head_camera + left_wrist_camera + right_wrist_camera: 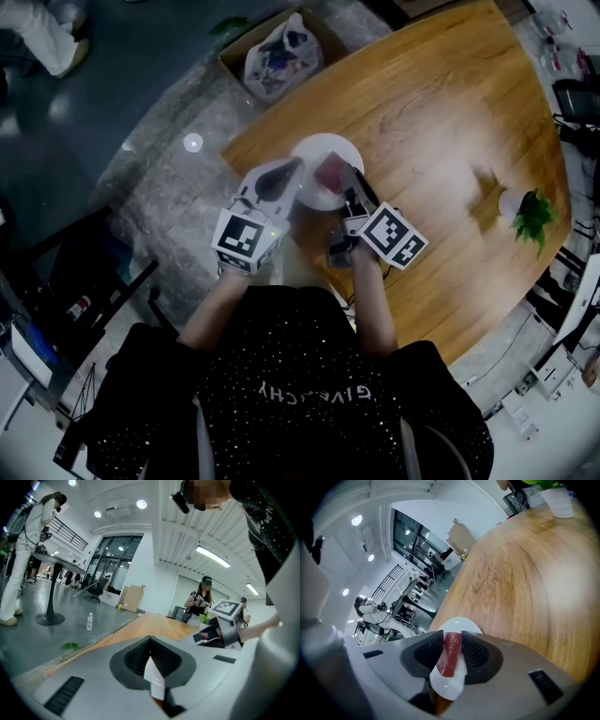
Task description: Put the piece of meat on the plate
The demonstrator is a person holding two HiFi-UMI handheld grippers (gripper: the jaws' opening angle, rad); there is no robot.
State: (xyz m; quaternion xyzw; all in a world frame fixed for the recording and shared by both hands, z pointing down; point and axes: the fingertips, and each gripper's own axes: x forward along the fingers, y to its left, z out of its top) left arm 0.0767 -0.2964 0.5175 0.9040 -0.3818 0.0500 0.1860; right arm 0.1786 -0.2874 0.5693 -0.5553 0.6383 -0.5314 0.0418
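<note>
A white plate (pixel 319 150) sits near the left edge of the wooden table (pixel 441 112). My left gripper (pixel 296 169) is shut on the plate's near-left rim, and the rim (pixel 153 680) shows edge-on between its jaws in the left gripper view. My right gripper (pixel 346 174) comes in from the right over the plate, shut on a red piece of meat (pixel 330 172). In the right gripper view the meat (pixel 450 653) stands as a strip between the pads, its lower end down on the plate (pixel 449 688).
A small green plant in a white pot (pixel 527 212) stands at the table's right side. An open cardboard box with a plastic bag (pixel 277 52) lies on the floor beyond the table's far corner. A person (pixel 202 597) stands past the table's far end.
</note>
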